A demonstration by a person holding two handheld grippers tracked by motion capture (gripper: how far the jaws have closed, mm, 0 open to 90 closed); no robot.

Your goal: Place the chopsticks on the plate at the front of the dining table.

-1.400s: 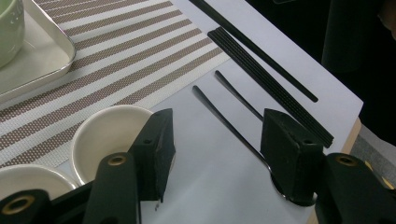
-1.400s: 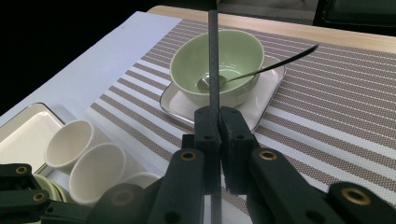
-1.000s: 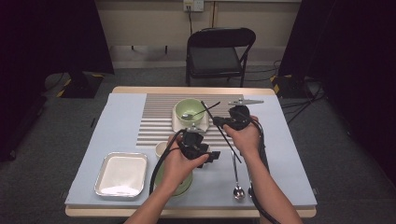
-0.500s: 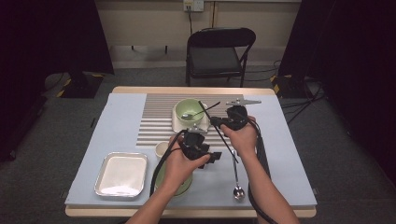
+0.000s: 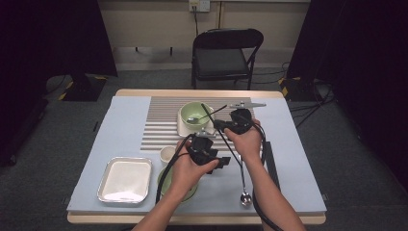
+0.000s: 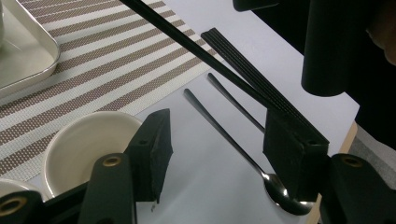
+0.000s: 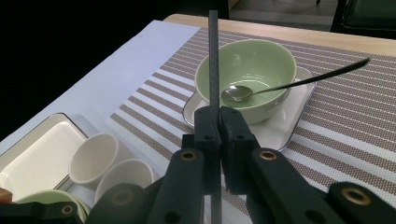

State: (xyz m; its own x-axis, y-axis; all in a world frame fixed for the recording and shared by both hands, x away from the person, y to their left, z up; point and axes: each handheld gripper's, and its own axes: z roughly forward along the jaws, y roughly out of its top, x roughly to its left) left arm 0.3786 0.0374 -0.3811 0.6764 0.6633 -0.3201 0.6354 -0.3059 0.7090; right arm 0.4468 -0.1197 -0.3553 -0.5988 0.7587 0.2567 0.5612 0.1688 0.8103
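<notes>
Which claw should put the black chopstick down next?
The right claw. It is already shut on the black chopstick, holding it upright near the green bowl. The left claw is open and holds nothing, low over the spoon.

A lab-like recording room: dark curtains (image 5: pixel 57 38), folding chair (image 5: pixel 226 53), floor cables (image 5: pixel 312 101).
</notes>
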